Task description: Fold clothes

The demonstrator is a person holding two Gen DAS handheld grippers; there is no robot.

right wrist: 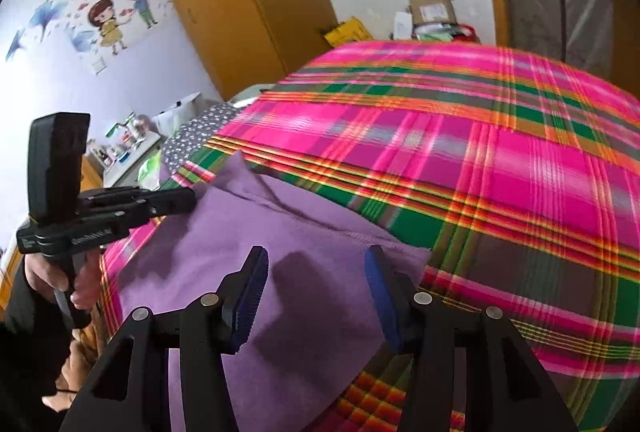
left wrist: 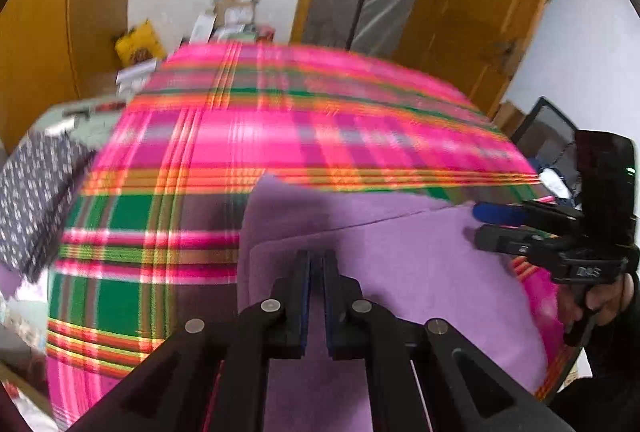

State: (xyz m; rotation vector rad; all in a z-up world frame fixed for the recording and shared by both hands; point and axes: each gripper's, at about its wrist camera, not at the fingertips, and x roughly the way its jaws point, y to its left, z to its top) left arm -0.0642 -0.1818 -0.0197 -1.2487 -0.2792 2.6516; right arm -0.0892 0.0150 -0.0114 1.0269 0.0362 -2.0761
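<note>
Purple garment (right wrist: 304,272) on blurred plaid sheet (right wrist: 500,160), left gripper (left wrist: 316,264) pinched together, right gripper (right wrist: 316,272) spread apart.

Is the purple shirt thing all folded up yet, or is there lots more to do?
Partly done. The purple fabric garment lies on the pink plaid bedcover with a layer already lying over itself, its seam showing. Right now the left gripper has its fingers nearly together above the cloth; whether it pinches any is unclear. The right gripper is open above it, holding nothing. Left: the remaining folds, though the garment's near end is hidden.
</note>
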